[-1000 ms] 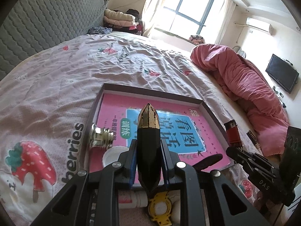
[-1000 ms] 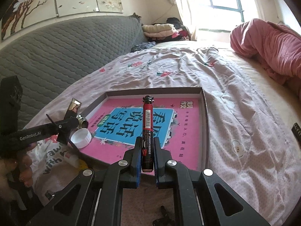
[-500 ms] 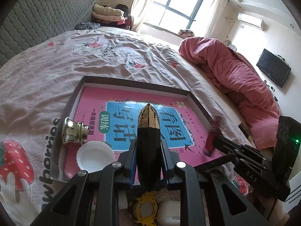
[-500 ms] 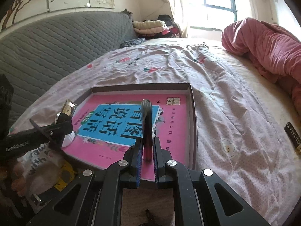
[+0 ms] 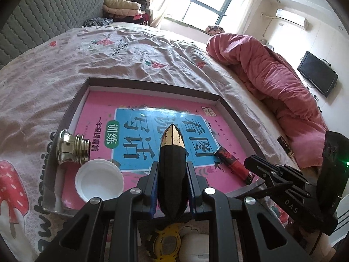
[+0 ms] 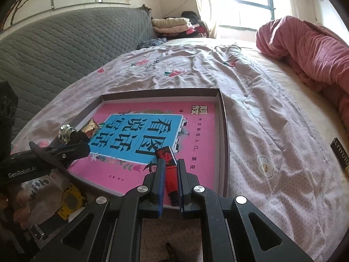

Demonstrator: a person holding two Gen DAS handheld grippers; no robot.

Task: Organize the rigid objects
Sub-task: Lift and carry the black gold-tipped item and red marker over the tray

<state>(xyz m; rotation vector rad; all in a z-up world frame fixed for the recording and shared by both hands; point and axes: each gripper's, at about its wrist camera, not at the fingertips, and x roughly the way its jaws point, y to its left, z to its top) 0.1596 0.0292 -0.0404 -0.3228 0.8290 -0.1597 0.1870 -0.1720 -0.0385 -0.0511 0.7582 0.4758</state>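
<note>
The red lighter (image 6: 169, 170), raised above the tray (image 6: 224, 144) a second ago, now lies tilted on the pink book (image 6: 200, 131) near the tray's near right corner.

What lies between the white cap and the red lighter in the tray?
In the left wrist view, the black-and-gold piece in the left claw lies between cap and lighter.

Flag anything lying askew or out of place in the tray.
In the tray, the metal bottle top lies tipped on its side beside the white cap, which rests open side up. Nothing looks spilled or damaged.
</note>
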